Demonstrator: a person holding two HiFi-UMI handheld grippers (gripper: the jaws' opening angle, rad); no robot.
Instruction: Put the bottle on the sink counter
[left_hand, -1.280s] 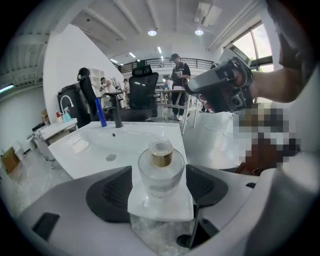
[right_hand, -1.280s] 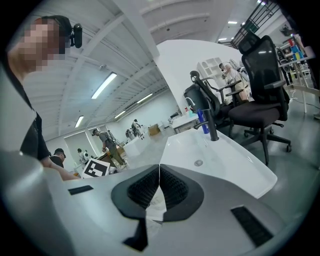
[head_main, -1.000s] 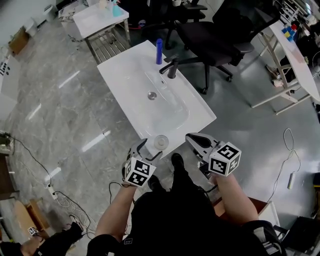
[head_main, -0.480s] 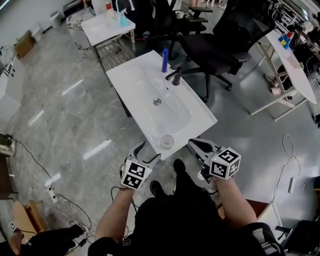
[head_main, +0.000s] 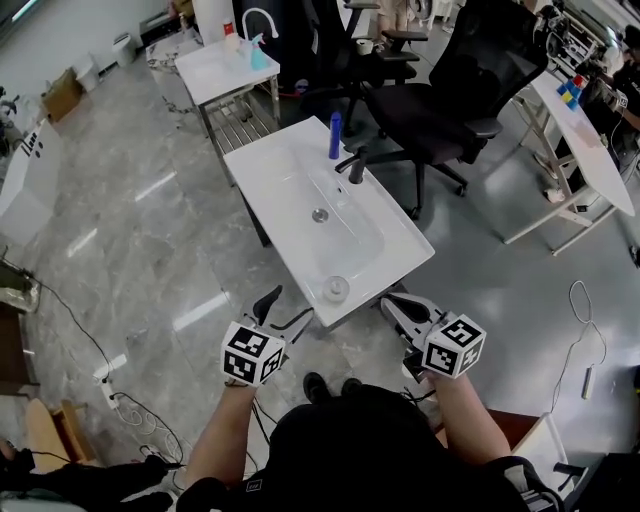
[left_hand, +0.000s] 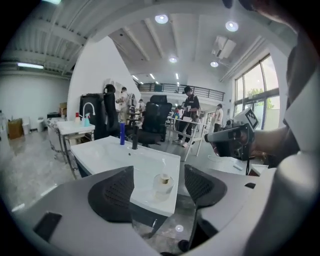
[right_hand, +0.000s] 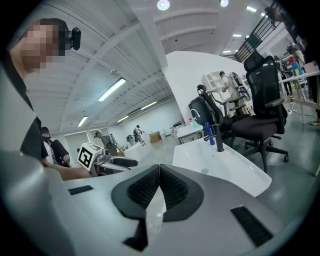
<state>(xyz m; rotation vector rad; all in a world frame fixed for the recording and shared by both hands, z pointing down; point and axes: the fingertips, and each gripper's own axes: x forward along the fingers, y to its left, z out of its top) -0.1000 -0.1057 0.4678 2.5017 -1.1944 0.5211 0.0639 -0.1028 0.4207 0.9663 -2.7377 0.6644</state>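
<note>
**A:** Where is the bottle right now?

**B:** The small clear bottle (head_main: 336, 288) with the tan cap stands upright on the sink counter (head_main: 262, 165). It is on the flat strip at the near end, just below the middle of the head view and close to the front edge. Neither gripper touches it.

**A:** And the grippers?

**B:** The left gripper (head_main: 286, 307), lower left of centre, has its jaws spread wide with nothing between the pads. Its own view only looks past them at the bottle beyond. The right gripper (head_main: 391, 302), lower right of centre, has its 2 jaws pressed together on nothing.

**A:** So what is the step, and how to do it well?

**B:** I judge the placing done, so what remains is a clean exit. The bottle sits near the edge, so I would draw both grippers straight back from the counter, with no sideways sweep that could clip it. If it proves too near the lip, the open left gripper could set it closer to the basin (head_main: 348, 238).

**A:** Anything readable?

**B:** No. The bottle shows no label I can make out. The blue bottle (head_main: 335, 135) by the faucet (head_main: 356, 165), upper centre, is too small to read. The cubes (head_main: 250, 353) carry only black-and-white square markers.
</note>
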